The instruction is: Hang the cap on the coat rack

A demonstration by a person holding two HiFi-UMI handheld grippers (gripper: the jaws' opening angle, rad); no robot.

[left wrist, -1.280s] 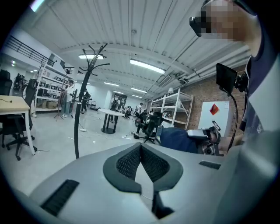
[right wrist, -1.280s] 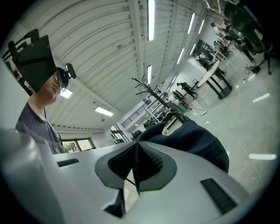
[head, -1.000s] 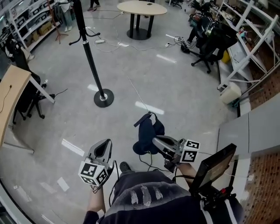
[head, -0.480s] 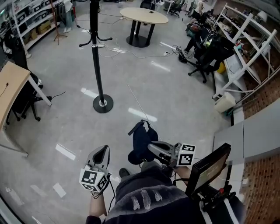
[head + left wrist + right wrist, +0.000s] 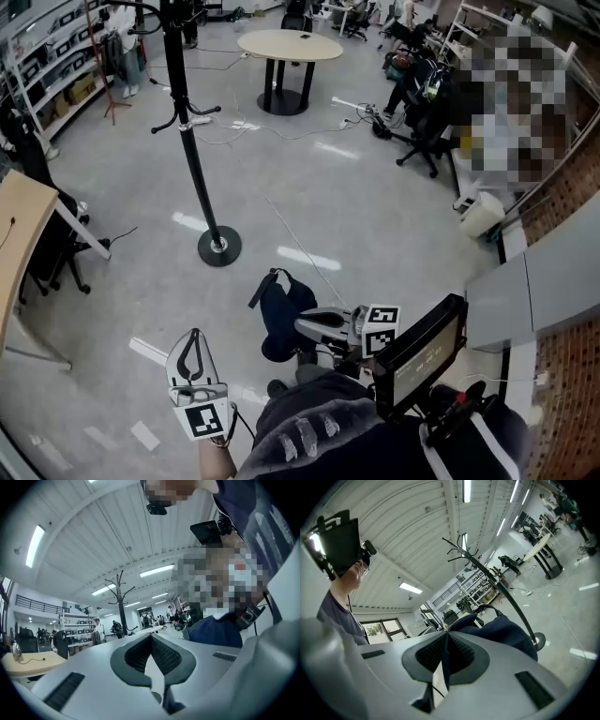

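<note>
The dark blue cap [image 5: 279, 314] hangs by its edge from my right gripper [image 5: 302, 325], which is shut on it low in the head view. In the right gripper view the cap [image 5: 502, 631] bulges just past the closed gripper [image 5: 446, 634]. The black coat rack [image 5: 191, 155] stands on its round base [image 5: 218, 247] further ahead and to the left, apart from the cap. In the right gripper view the coat rack [image 5: 496, 584] leans across behind the cap. My left gripper [image 5: 194, 337] is shut and holds nothing, low at the left. The coat rack [image 5: 121, 603] shows far off in its view.
A round wooden table [image 5: 277, 43] stands behind the rack. Black office chairs [image 5: 422, 103] and a white bin [image 5: 482, 214] are at the right. A wooden desk [image 5: 17, 234] lies at the left edge. Cables [image 5: 281, 131] trail over the grey floor. A black screen [image 5: 418, 352] sits at the person's chest.
The cap and right gripper have shifted left and lower in the head view. The left gripper has dropped down and left. More of the rack's top has come into view.
</note>
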